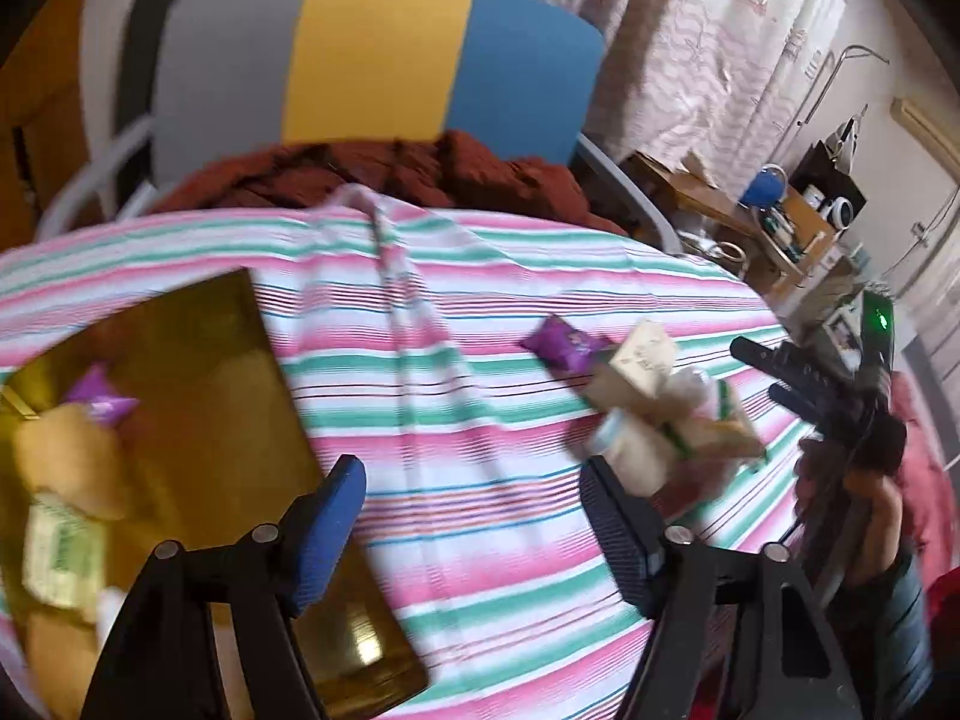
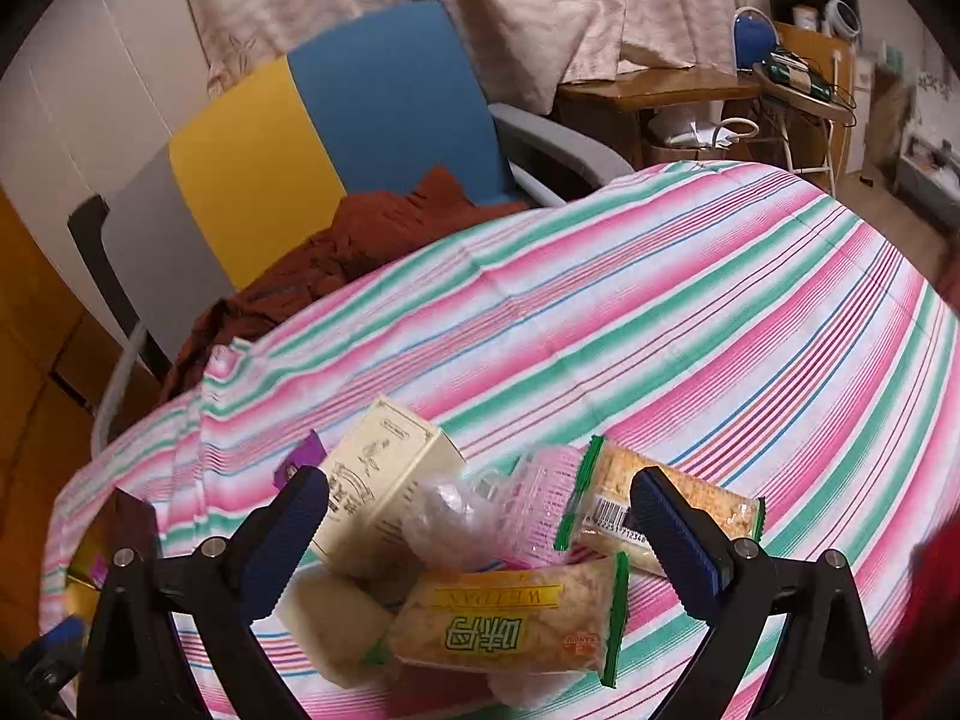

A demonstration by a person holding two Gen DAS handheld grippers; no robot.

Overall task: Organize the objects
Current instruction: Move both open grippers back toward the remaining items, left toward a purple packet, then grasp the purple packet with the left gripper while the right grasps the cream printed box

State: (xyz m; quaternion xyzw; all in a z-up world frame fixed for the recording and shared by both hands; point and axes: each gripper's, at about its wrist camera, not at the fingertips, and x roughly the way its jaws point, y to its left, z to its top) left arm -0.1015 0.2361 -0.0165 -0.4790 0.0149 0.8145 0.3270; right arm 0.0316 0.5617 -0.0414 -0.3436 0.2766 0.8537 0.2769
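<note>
A table covered with a pink, green and white striped cloth (image 2: 690, 312) fills both wrist views. Near its front edge lies a loose pile of packaged snacks. In the right wrist view, a cream carton (image 2: 384, 492) lies tilted, its long axis running from lower left up toward the far right. A yellow cracker packet with green sealed ends (image 2: 510, 624) lies nearest, long axis left to right. A second cracker packet (image 2: 666, 510) lies behind it, angled down to the right, barcode facing up. A clear plastic wrapper (image 2: 444, 516) sits between them, and a purple sachet (image 2: 303, 459) peeks out behind the carton.

The right gripper (image 2: 480, 531) hangs above the pile, jaws wide apart, gripping nothing. The left gripper (image 1: 474, 525) is likewise spread wide and empty, over bare cloth between the pile and a gold tray (image 1: 210, 396).

The tray lies at the table's left and holds a purple sachet (image 1: 99, 399), pale buns and a green-printed packet; blur hides detail.

Behind the table stands a grey, yellow and blue chair (image 1: 384, 54) with rust-red fabric (image 1: 384, 171) heaped on it, patterned curtains (image 2: 540, 6), and a cluttered wooden desk (image 2: 654, 87)
</note>
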